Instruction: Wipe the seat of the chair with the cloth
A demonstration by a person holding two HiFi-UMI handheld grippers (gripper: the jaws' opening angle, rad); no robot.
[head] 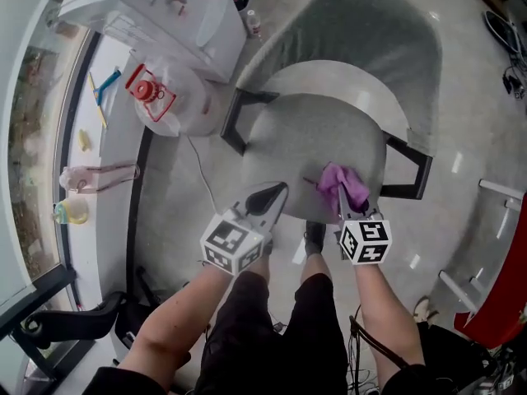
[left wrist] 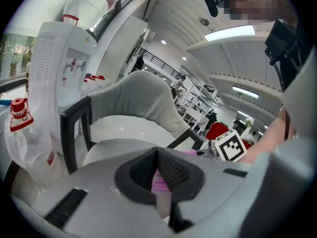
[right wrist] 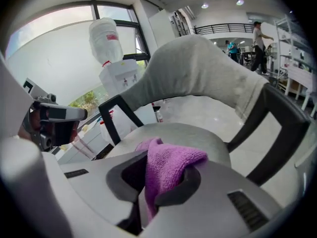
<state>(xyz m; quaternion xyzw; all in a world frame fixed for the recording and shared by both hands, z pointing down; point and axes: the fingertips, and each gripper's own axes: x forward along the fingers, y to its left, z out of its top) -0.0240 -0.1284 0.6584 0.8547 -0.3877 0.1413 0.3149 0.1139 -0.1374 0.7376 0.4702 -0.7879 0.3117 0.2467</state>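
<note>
Presently depicts the wiping stage at the front right part of the seat. Shows the right gripper (head: 341, 202) with jaws closed down onto a crumpled purple terry cloth (head: 346, 184), folds bulging out between and above the two dark pads. Reads as a firm pinch, with only the thickness of the fabric keeping the jaws apart. Places that cloth on the round grey upholstered seat (head: 305, 134) of the grey tub chair with black frame (head: 387, 48), near the front right edge, directly ahead of the right jaws and apparently touching the upholstery. Presents the cloth as a bunch, with no clear long axis. Shows the left gripper (head: 280, 190) just to the left, over the front rim of the seat, jaws meeting at a point and holding nothing that the head view reveals. Leaves a faint pink tint in the slit behind its pads unexplained. Puts nearly all of the seat area ahead and to the left of the cloth, toward the curved backrest. Favours, on that reading, a stroke carried by the nearer right gripper, away from the person or across toward the left armrest. Calls for downward pressure on the bunch, since a loose fold may roll rather than wipe. Marks the white water dispenser (head: 165, 11) well apart at upper left.
</note>
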